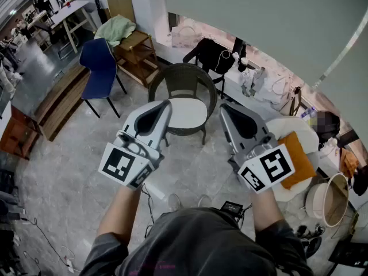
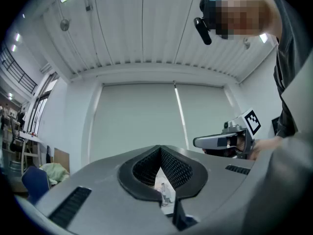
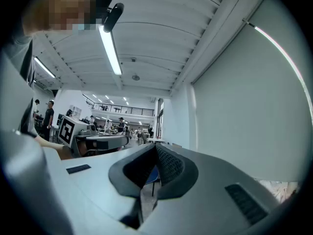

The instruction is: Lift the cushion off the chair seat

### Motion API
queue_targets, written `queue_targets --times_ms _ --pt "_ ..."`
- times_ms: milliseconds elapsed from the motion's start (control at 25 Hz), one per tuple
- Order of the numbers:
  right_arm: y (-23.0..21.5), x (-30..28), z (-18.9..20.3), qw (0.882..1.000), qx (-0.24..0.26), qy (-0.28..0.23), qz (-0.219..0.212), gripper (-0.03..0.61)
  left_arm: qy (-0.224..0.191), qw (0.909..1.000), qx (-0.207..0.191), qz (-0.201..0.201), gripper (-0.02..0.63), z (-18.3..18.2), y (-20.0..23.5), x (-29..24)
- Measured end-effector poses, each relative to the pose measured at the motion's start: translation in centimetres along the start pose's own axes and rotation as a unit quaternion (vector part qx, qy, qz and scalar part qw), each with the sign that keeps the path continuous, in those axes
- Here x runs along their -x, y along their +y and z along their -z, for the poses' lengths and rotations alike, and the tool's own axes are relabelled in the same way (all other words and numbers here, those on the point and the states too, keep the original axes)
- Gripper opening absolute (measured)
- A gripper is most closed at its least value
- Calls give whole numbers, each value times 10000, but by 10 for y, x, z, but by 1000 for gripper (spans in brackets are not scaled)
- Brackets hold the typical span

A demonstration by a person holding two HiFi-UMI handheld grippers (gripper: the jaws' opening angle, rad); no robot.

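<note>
A dark wicker chair [image 1: 183,80] stands on the grey floor in the head view, with a round white cushion [image 1: 190,115] lying on its seat. My left gripper [image 1: 167,104] is held in the air with its tip over the cushion's left edge, jaws shut and empty. My right gripper [image 1: 223,107] hovers just right of the chair, also shut on nothing. Both point roughly level toward the far wall. The left gripper view shows its closed jaws [image 2: 160,154] and the right gripper [image 2: 225,140] beside them; the right gripper view shows closed jaws [image 3: 155,153] and the left gripper [image 3: 93,142].
A blue chair [image 1: 100,68] and a wooden shelf [image 1: 138,53] with a green cloth stand back left. A black garment [image 1: 214,55] hangs behind the wicker chair. To the right is a white seat with an orange cushion [image 1: 300,160], and a round basket [image 1: 330,200]. Cables lie on the floor.
</note>
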State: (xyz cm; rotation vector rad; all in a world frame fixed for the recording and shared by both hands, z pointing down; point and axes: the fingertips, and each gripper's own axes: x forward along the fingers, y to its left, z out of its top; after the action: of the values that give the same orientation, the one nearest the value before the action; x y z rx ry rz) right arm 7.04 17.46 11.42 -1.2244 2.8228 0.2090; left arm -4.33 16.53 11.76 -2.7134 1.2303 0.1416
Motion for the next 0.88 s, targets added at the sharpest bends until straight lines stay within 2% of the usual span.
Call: queue_targets --times_ms 280,880 --pt "-11 17 2 9999 -129 -40 66 14 -47 10000 -61 10 9 0 -17 -5" --pt "-35 68 13 9995 -190 -104 -223 14 98 9992 -151 -349 9 11 -72 -15"
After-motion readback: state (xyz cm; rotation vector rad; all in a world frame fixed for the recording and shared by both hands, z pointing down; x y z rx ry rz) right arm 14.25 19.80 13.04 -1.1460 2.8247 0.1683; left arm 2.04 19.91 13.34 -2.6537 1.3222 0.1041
